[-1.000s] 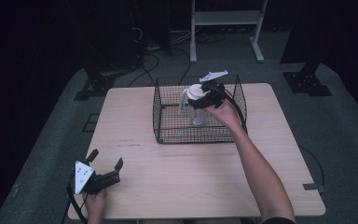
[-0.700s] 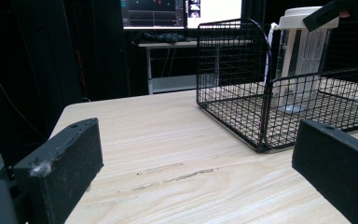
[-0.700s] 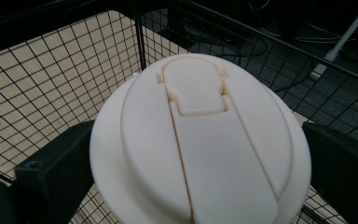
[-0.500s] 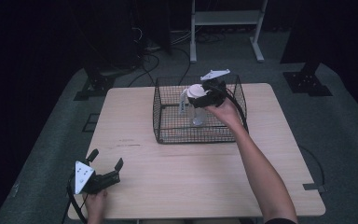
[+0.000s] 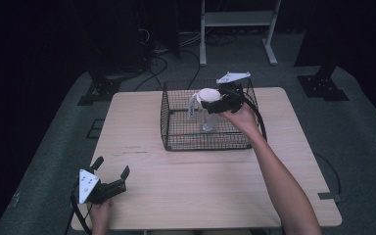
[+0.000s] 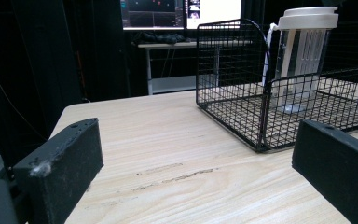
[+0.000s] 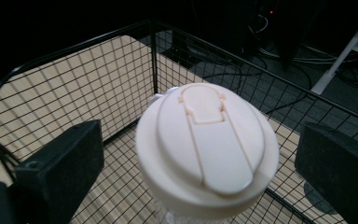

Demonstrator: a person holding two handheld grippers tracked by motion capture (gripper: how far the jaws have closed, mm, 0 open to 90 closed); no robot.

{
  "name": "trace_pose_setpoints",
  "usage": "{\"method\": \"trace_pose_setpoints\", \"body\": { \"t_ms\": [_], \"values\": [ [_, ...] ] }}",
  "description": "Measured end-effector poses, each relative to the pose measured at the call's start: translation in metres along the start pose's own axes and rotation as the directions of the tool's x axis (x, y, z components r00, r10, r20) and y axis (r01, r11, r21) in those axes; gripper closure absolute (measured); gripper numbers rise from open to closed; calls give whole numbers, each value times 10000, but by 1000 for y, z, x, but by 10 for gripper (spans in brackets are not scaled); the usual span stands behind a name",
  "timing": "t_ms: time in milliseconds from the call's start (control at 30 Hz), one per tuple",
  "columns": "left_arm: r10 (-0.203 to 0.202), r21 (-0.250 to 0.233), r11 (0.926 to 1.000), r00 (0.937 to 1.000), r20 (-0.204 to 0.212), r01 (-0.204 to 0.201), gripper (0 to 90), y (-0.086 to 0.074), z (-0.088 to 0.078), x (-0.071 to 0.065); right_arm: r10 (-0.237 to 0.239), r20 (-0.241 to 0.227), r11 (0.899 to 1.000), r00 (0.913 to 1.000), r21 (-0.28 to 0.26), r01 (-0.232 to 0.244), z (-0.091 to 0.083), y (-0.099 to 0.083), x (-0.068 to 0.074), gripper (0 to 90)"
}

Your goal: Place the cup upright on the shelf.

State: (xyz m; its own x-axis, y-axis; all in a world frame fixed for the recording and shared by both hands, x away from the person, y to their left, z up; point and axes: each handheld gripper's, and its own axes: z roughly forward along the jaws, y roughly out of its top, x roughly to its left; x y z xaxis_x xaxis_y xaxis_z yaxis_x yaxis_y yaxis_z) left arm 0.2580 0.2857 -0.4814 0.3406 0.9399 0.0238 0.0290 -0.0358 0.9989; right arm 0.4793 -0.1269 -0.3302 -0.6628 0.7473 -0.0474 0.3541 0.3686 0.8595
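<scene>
I am working in what is looking like a recording lab: black curtains are hanging all around my wooden table, cables are trailing over grey carpet, and a monitor is glowing behind.

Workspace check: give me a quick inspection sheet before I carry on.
Surface: wooden table, a few faint scuff marks.
Job's things: clear bottle with white flip lid, upright inside black wire basket.
Clutter: nothing seen.
Grippers: right gripper open, jaws either side of the lid; left gripper open, resting at the near left edge.
Cables: black cable trails along the right forearm.
Surroundings: dark room, grey floor, white frame behind the table.
</scene>
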Motion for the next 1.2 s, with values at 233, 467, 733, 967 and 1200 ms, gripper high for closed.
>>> {"method": "trace_pose_setpoints", "body": {
  "t_ms": [233,467,733,967,1200],
  "values": [
    [13,9,10000,10000,-3,-13,9,0,0,0,-36,-152,9999,9999,-115,34,-16,-6,3,7],
    [-3,-6,10000,10000,-18,3,9,0,0,0,-101,-260,9999,9996,-137,97,-30,-10,4,7],
    [14,-3,10000,10000,-11,-14,9,0,0,-1,-281,-398,9995,9988,-168,274,-42,-13,9,7],
    [35,6,10000,10000,-17,-35,9,0,0,-1,-453,-575,9990,9973,5,454,-48,-18,16,7],
    [98,35,9999,9999,-27,-97,9,0,0,-1,-458,-696,9989,9965,-117,451,-57,-22,21,7]
  ]
}}
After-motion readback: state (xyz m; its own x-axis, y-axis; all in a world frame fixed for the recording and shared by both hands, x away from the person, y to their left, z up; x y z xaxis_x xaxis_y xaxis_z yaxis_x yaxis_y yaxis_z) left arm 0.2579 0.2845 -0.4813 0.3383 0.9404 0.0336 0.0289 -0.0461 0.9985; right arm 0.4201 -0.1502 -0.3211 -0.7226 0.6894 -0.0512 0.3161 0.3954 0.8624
